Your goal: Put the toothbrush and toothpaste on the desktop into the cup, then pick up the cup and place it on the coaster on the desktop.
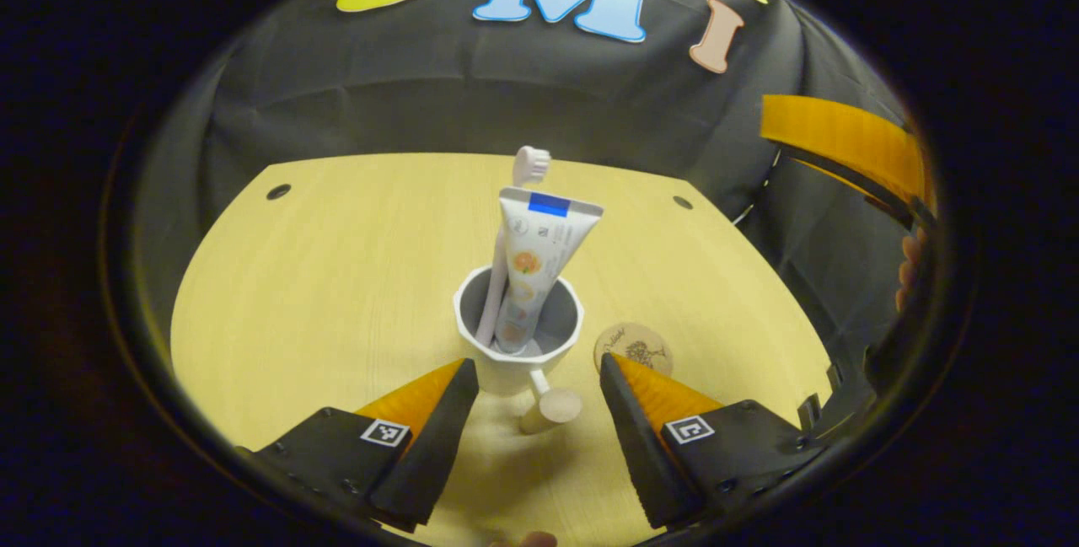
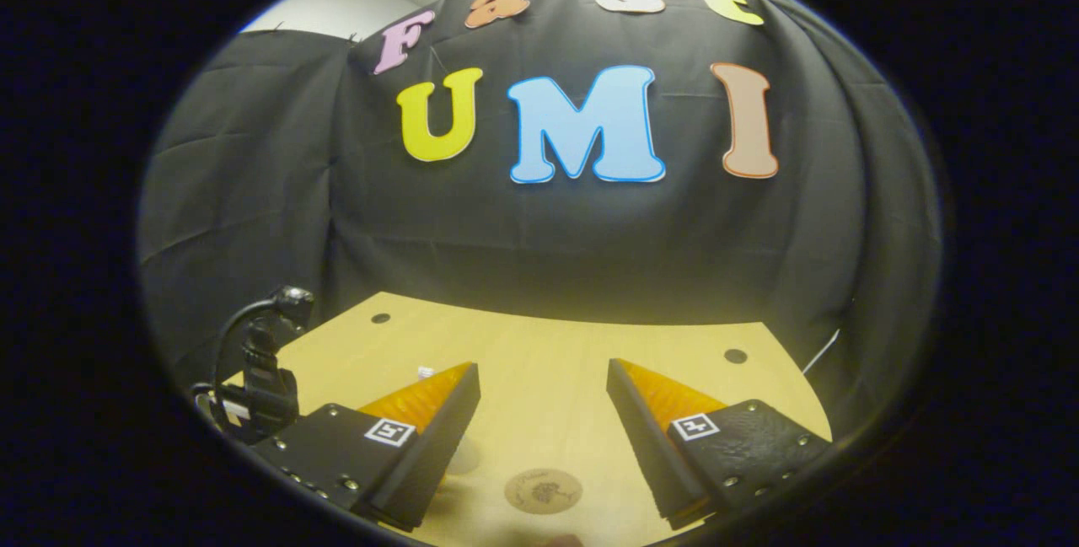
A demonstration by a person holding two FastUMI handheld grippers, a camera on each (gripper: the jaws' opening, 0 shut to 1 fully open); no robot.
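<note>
White cup [image 1: 518, 336] holds toothbrush [image 1: 531, 163] & toothpaste [image 1: 539, 252], standing on desktop [image 1: 337, 277] just beside coaster [image 1: 632, 345], not on it. Left gripper [image 1: 539, 378] wide open, nothing held, flanking cup; right gripper [image 2: 544, 387] open, empty.

Each tool [image 1: 539, 378] [image 2: 544, 378] is built from two wedge-shaped fingers [image 1: 438, 437] mounted on dark, screw-studded blocks, each marked with a small square tag (black-and-white patterned).

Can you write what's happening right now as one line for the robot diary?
toothbrush + toothpaste: in cup | cup: beside coaster | left gripper: open | right gripper: open
</note>
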